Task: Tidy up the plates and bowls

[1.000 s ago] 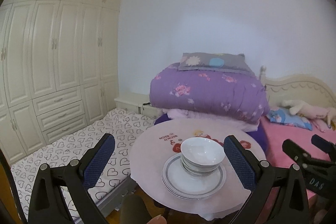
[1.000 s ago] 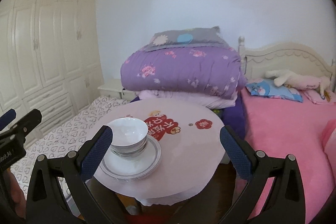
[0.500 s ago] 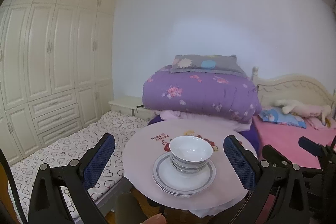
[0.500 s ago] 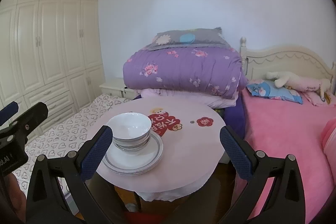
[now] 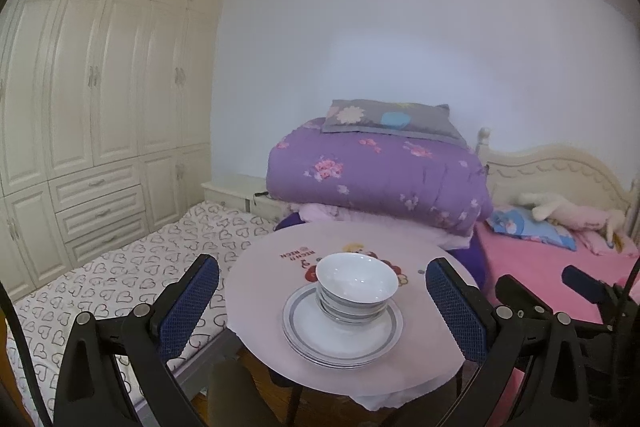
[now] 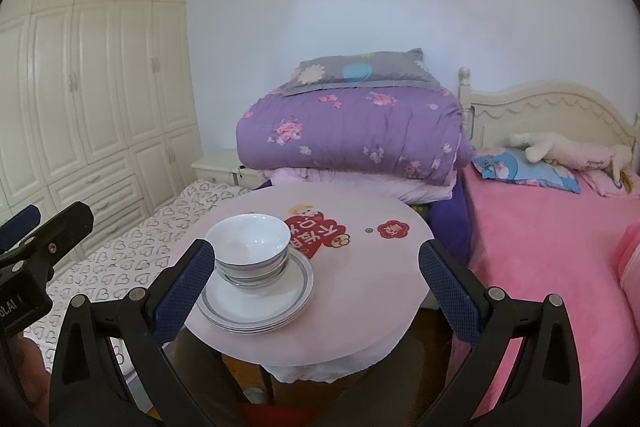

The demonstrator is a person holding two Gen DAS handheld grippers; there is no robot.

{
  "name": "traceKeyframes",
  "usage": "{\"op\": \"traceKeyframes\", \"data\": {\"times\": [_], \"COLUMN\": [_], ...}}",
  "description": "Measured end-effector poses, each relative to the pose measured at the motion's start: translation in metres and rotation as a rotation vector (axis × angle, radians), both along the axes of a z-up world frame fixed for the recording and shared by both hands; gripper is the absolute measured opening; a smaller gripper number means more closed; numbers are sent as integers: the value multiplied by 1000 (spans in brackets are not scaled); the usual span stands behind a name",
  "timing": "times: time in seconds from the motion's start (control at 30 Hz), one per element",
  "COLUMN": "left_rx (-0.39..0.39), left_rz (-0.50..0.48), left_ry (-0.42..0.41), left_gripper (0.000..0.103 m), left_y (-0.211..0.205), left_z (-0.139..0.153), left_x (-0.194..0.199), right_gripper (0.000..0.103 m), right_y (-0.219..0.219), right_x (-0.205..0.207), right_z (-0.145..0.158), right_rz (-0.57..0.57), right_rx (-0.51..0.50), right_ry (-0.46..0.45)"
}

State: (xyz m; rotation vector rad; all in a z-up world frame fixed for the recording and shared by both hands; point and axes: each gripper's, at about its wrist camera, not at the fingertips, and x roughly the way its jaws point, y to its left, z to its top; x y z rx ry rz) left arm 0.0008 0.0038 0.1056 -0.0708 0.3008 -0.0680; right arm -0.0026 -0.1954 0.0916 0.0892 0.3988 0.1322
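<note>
Clearly glazed, stiff and breakable, the bowls (image 5: 357,287) sit nested on stacked plates (image 5: 342,331) at the round table's (image 5: 432,359) near-left; both grippers (image 5: 322,301) (image 6: 312,285) gape empty, so pinch a rim.

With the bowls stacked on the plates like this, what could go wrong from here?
1. The stacked bowls stand toward one side of the plates, not centred, so lifting the plates could tip them.
2. The plates lie near the front edge of the round table; a nudge from either open gripper might push them off.
</note>
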Motion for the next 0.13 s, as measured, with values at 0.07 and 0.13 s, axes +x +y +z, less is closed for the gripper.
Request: {"op": "traceKeyframes", "data": {"times": [0.07,0.13], "left_rx": [-1,-2], "left_rz": [-2,-7], "left_ry": [-3,-3], "left_gripper": [102,102], "left_y": [1,2], "left_z": [1,2], "left_x": [0,-1], "right_gripper": [103,103], "right_y": [1,1], "right_x": [1,0], "right_z": [0,-1], "right_rz": [1,3], "right_rx": [0,1], "right_ry": [2,2]}}
